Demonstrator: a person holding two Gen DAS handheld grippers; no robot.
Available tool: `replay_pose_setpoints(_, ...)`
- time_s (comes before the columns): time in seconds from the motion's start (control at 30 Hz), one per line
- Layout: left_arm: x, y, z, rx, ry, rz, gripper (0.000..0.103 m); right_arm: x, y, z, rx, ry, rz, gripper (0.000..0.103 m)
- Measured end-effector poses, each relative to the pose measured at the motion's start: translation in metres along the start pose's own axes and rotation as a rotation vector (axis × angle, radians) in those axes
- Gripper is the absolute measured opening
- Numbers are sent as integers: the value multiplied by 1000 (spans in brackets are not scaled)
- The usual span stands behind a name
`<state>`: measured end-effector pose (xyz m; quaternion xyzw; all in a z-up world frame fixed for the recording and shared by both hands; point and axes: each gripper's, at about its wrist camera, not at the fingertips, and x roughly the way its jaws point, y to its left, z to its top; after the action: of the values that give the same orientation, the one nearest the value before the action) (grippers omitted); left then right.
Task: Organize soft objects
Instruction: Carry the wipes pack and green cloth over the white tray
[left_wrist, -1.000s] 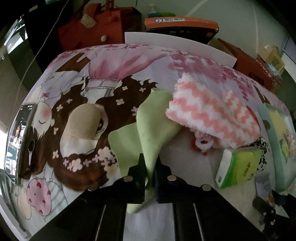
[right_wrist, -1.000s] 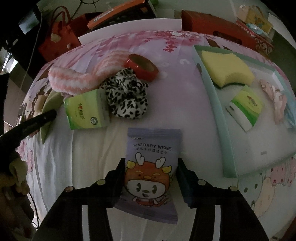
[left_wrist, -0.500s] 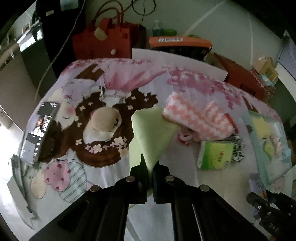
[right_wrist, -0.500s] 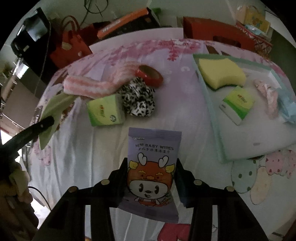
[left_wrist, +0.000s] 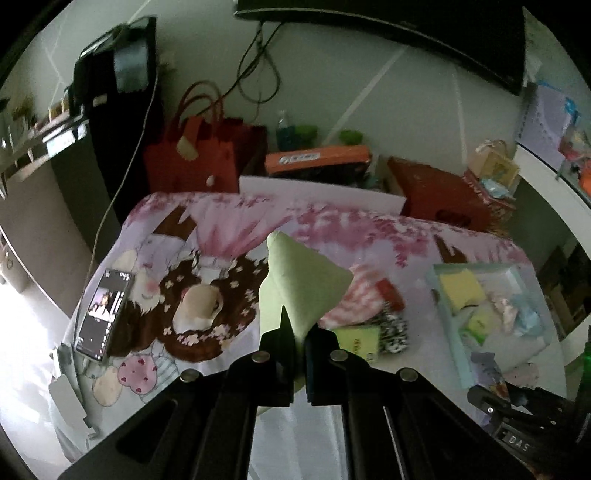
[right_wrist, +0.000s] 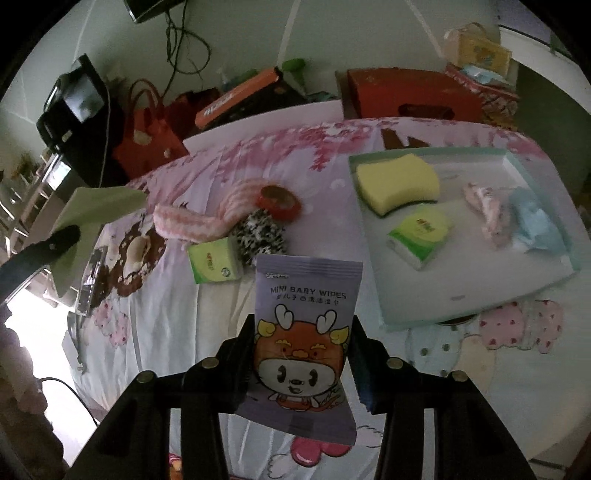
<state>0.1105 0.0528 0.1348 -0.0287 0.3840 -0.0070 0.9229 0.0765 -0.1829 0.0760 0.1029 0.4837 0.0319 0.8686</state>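
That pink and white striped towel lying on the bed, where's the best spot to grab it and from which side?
Probably the free left end of the pink striped towel, coming straight down from above. That end lies flat and clear on the bedsheet, while its far end curls against the red tape roll and the leopard scrunchie. Both grippers are full: left gripper holds the green cloth, right gripper the baby wipes pack.

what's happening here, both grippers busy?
Yes. The left gripper is shut on a light green cloth, held up off the bed. The right gripper is shut on a baby wipes pack, also lifted. The tray already holds a yellow sponge and a tissue pack; the pink striped towel lies outside it.
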Motion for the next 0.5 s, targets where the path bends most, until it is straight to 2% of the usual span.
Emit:
replay_pose_setpoints(0.23, -13, -45, 2, 64, -12, -28, 4, -17, -35, 2, 49, -38, -5, 48)
replay_pose_setpoints(0.5, -6, -108, -3, 147, 14, -72, 4, -24, -85, 6, 130, -62, -34, 49)
